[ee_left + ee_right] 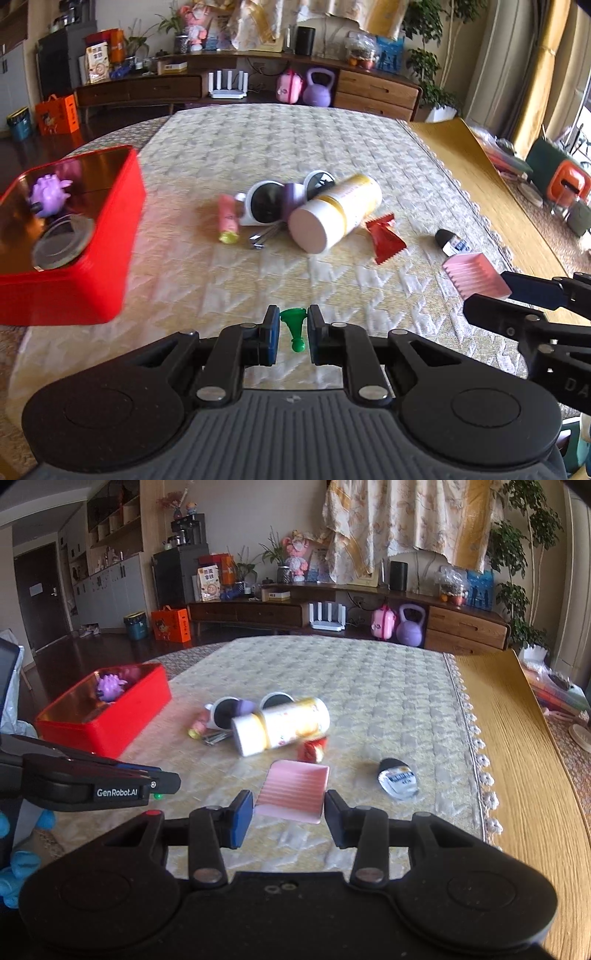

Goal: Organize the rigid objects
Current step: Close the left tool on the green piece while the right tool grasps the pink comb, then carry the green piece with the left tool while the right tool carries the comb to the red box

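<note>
Holding a small green pawn-shaped piece point(291, 328) between nearly closed blue pads, the left gripper point(291, 332) carries it above the quilted table cover point(295, 147). The piece's long axis runs along the fingers, its wide base pointing away from the camera and its round head toward the gripper body. The red tin point(74, 266), the likely destination, lies to the left of this gripper and slightly ahead, with its open top in view; a purple spiky toy point(48, 194) and a round metal lid point(62, 240) already lie inside. The coming move therefore calls for a leftward carry over the near wall of the tin.

The right gripper point(290, 814) is clamped on a pink ridged soap dish point(295, 790), its pads pressing the two side edges, the dish projecting forward beyond the fingertips. From this gripper the tin lies well to the left, beyond the left gripper, so the left hand is the nearer one.

Remaining items, including a white cylindrical canister point(336, 210) and a red snack packet point(384, 236), lie clustered mid-table.
</note>
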